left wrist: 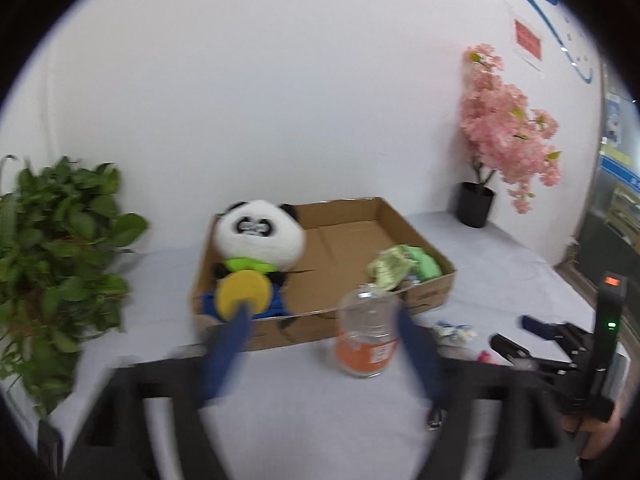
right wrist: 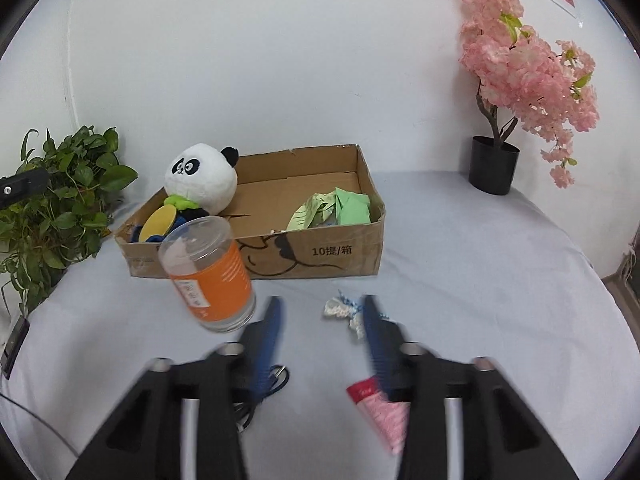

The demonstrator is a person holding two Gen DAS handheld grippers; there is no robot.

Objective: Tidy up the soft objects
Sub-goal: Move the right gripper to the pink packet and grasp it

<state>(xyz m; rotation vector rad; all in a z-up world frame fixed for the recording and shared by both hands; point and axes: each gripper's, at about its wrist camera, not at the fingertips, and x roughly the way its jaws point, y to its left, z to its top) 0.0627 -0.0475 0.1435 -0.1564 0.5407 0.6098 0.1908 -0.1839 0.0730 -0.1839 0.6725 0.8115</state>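
Cloth scrap, white and blue, lies on the table at twelve o'clock between the right gripper's open, empty jaws, nearer than the wide-open left gripper.

In front of you an open cardboard box sits on the cloth-covered table, with the panda plush propped in its left end and a heap of crumpled wrappers and cloths in its right end. Just before the box's left front corner stands a plastic jar, and to the jar's right, nearer you, lie a small scrap of lace, a flat sachet and a pair of scissors. A leafy potted plant stands left of the box at the table's edge, and a potted blossom tree stands at the back right against the wall.
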